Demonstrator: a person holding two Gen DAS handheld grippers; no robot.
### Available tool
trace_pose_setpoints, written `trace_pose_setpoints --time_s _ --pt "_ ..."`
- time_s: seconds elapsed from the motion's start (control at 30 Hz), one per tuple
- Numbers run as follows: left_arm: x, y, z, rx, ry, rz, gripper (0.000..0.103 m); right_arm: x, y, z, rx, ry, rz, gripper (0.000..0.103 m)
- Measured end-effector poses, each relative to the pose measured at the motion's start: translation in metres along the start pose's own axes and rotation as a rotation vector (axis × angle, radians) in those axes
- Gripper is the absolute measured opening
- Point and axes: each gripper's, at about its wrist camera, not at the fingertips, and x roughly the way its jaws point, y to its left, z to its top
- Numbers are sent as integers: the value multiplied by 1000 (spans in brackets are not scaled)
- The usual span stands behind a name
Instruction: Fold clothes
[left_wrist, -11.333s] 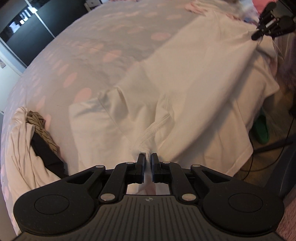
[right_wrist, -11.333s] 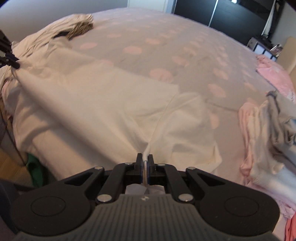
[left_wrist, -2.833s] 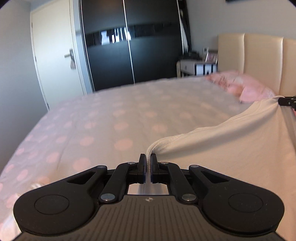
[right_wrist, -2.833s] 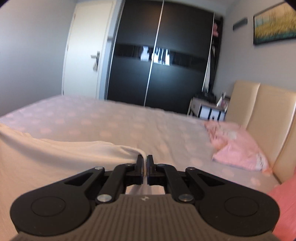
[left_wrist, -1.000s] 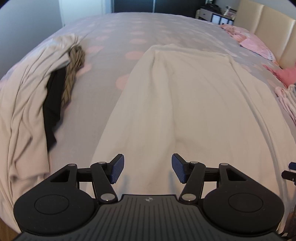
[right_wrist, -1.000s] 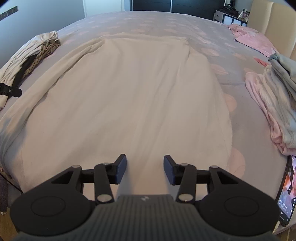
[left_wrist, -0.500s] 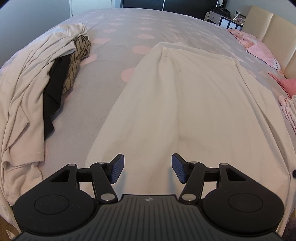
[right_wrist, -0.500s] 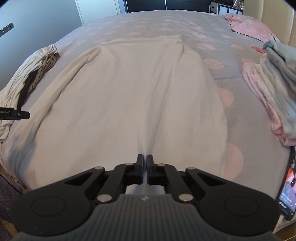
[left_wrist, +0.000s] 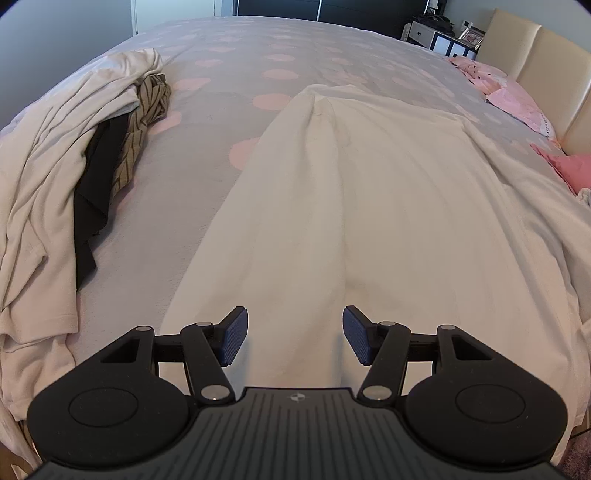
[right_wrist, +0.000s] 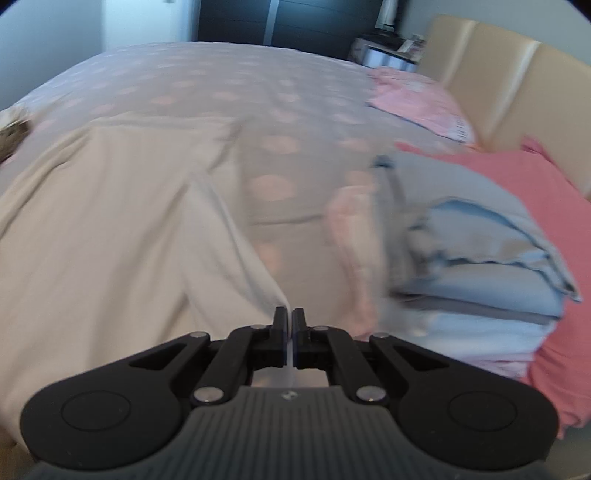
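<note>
A cream-white garment (left_wrist: 369, 206) lies spread flat along the bed, its near hem at the bed's front edge. My left gripper (left_wrist: 293, 334) is open and empty, hovering just over the near hem. In the right wrist view the same garment (right_wrist: 110, 229) fills the left half. My right gripper (right_wrist: 290, 318) is shut on the garment's right edge, and a ridge of cloth runs up from the jaws. This view is blurred by motion.
A pile of cream, black and striped clothes (left_wrist: 74, 162) lies on the bed's left side. Stacked blue, grey and pink clothes (right_wrist: 480, 258) sit close to the right gripper's right. Pink pillows (left_wrist: 513, 99) and a beige headboard (right_wrist: 517, 85) are at the far right. The bedspread (left_wrist: 240, 62) is grey with pink dots.
My right gripper has swung right to the garment's right edge and now pinches it. My left gripper stayed open and moved slightly forward over the hem.
</note>
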Motion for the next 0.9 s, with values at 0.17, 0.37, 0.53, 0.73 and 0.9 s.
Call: trace_pose_setpoints --time_s 0.17,0.37,0.53,0.73,0.9 --pt "0 4 -4 4 22 -1 55 12 -44 7 64 -18 -161 3" --pt "0 -1 -8 66 23 23 57 27 -47 1 90 -12 -145 7" --pt "8 12 -7 38 11 130 57 23 -43 1 115 -48 -136 14" --pt "23 43 -4 -22 42 218 60 -4 -20 0 66 -220 -118 41" --pt "30 65 -9 -107 64 196 47 -9 3 3 -9 -283 -60 45"
